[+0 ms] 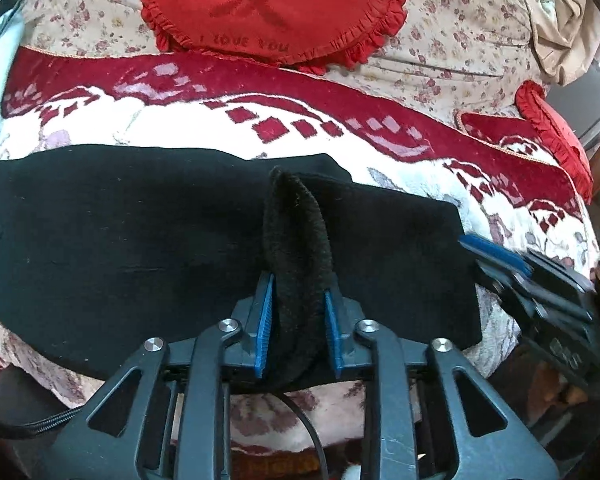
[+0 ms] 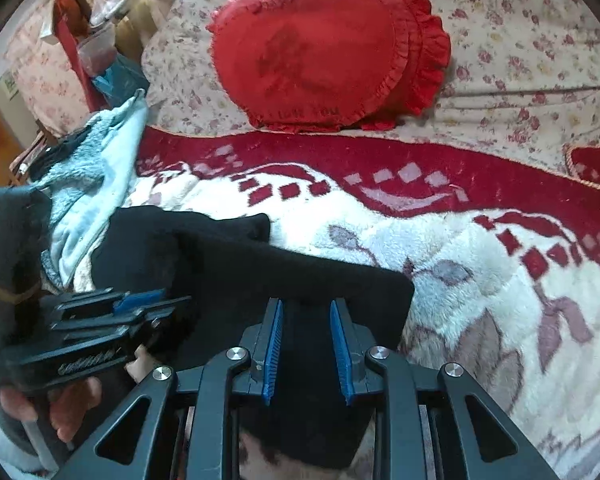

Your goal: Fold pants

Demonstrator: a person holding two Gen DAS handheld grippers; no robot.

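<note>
Black pants lie flat across a red and white fleece blanket on a bed. My left gripper is shut on a raised fold of the pants at their near edge. My right gripper sits over the right end of the pants, jaws a little apart with black cloth between the blue pads; whether it grips is unclear. The right gripper also shows in the left wrist view, the left one in the right wrist view.
A red heart cushion lies on a floral quilt behind the blanket. A second red cushion is at the right. A pale blue fleece garment lies past the pants' left end. Furniture and clutter stand beyond the bed.
</note>
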